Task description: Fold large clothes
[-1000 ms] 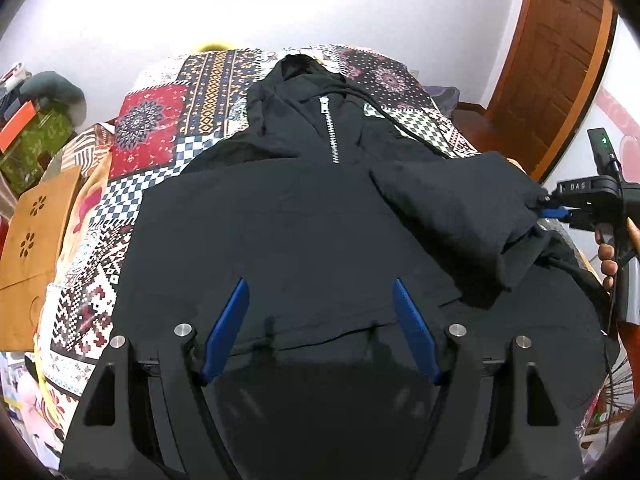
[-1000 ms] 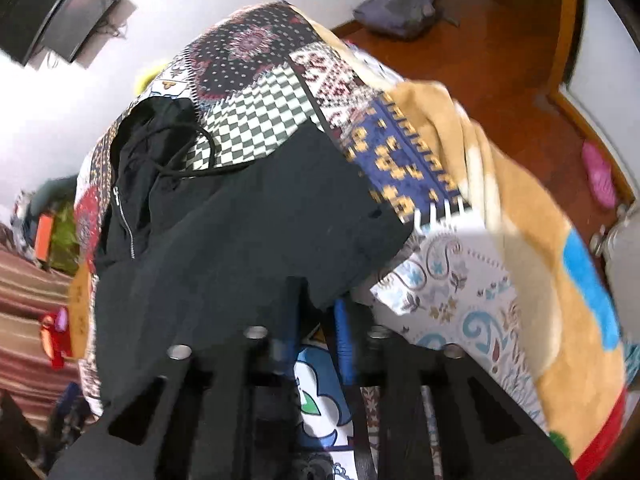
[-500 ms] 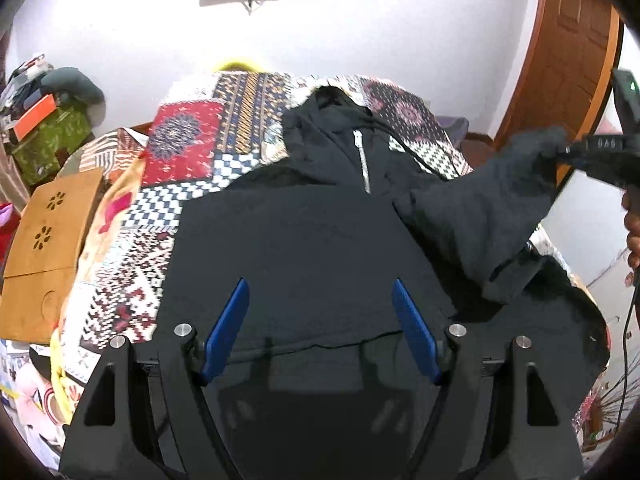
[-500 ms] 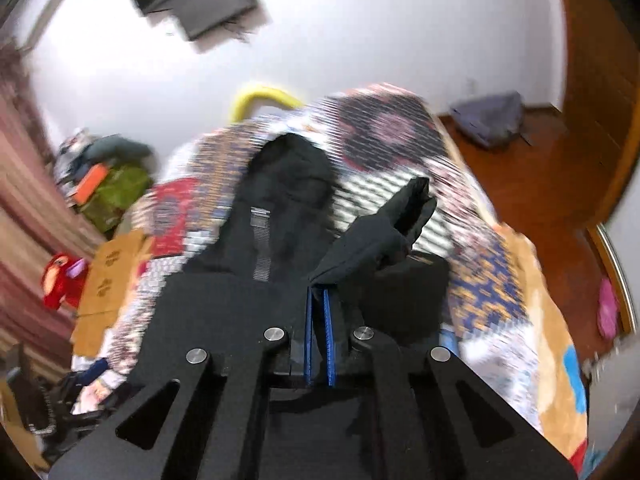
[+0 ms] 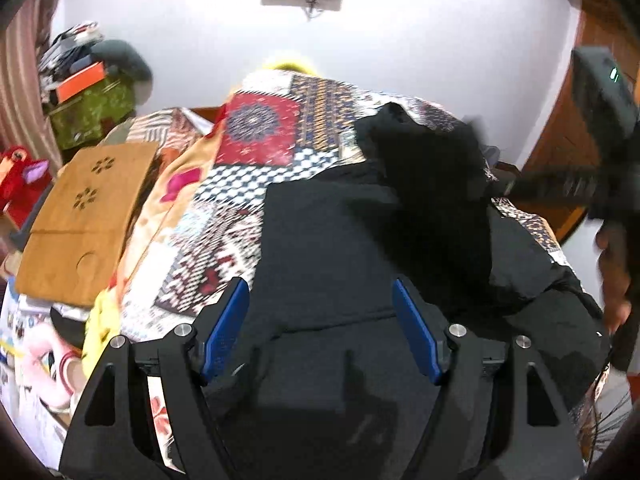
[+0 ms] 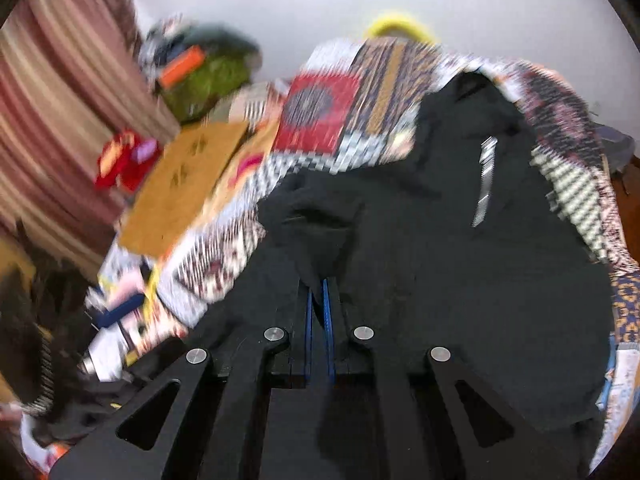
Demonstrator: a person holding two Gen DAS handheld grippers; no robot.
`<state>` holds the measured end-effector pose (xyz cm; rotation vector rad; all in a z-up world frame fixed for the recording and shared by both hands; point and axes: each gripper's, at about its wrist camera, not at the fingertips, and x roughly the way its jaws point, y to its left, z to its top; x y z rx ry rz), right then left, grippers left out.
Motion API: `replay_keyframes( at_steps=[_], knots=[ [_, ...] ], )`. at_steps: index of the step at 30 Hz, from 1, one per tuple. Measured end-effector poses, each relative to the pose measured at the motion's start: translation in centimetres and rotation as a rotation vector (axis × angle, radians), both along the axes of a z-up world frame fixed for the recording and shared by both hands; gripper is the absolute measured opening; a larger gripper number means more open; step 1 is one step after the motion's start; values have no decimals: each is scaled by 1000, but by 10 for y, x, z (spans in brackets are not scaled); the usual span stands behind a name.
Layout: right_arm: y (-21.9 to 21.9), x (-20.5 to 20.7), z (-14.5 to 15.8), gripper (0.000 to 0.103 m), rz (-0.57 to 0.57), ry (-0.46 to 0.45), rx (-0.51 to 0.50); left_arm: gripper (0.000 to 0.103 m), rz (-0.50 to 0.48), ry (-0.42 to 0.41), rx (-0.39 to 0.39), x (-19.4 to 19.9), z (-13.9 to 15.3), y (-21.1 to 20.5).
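A black hooded jacket (image 5: pixel 328 248) lies spread on a bed with a patchwork blanket (image 5: pixel 256 128). My left gripper (image 5: pixel 318 286) hangs open above the jacket's lower hem, with nothing between its blue pads. My right gripper (image 6: pixel 318 284) is shut on the end of the jacket's black sleeve (image 6: pixel 316 220) and holds it lifted over the chest, left of the zipper (image 6: pixel 484 184). In the left wrist view the right gripper (image 5: pixel 508 186) reaches in from the right with the sleeve (image 5: pixel 440 168) draped from it. The picture is blurred by motion.
A brown cardboard sheet (image 5: pixel 84 216) lies at the bed's left side, with a green bag (image 5: pixel 96 112) and a red plush toy (image 5: pixel 16 172) beyond it. A wooden door (image 5: pixel 560 140) stands at the right. A person's hand (image 5: pixel 616 264) holds the right gripper.
The right gripper has lifted the sleeve from the bed's right edge and swung it leftward over the jacket's front. The left gripper has drifted left along the hem, still open.
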<state>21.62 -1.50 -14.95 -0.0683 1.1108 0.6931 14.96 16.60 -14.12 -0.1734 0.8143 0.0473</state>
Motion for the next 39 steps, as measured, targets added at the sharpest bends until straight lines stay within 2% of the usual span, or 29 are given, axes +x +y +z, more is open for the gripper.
replay_keyframes(
  at_steps=[2, 4, 8, 9, 12, 13, 17, 22, 25, 26, 28, 29, 32, 34, 39],
  knots=[
    [11, -6, -19, 9, 39, 64, -25, 73, 24, 16, -12, -7, -6, 12],
    [13, -13, -27, 9, 48, 88, -55, 73, 40, 30, -21, -12, -11, 19],
    [-1, -19, -17, 14, 65, 88, -59, 73, 64, 68, -62, -14, -24, 29],
    [-8, -20, -11, 19, 54, 72, -63, 73, 66, 79, -86, -13, -27, 30],
    [-32, -26, 8, 47, 18, -14, -76, 73, 60, 100, -163, -7, -35, 30],
    [-44, -27, 15, 52, -2, -57, -77, 73, 56, 106, -191, -4, -37, 28],
    [-93, -26, 32, 54, -82, -159, -126, 73, 22, 144, -313, 13, -50, 16],
    [-159, -21, 33, 62, -225, -204, -182, 73, 15, 216, -387, 37, -76, 0],
    [-202, -17, 26, 62, -318, -186, -201, 70, 34, 266, -352, 50, -95, -7],
    [-214, -15, 23, 62, -344, -177, -202, 59, 40, 282, -325, 55, -100, -10],
    [-234, -13, 18, 62, -396, -158, -202, 45, 47, 313, -267, 61, -110, -16],
    [-245, -11, 16, 62, -423, -146, -198, 41, 51, 308, -245, 61, -110, -17],
    [-267, -5, 18, 62, -474, -139, -185, 25, 40, 246, -141, 58, -95, -29],
    [-276, 0, 21, 62, -504, -147, -171, 22, 27, 177, -75, 53, -74, -37],
    [-280, 9, 20, 62, -527, -135, -120, 19, -12, 32, 30, 51, -20, -52]
  ],
)
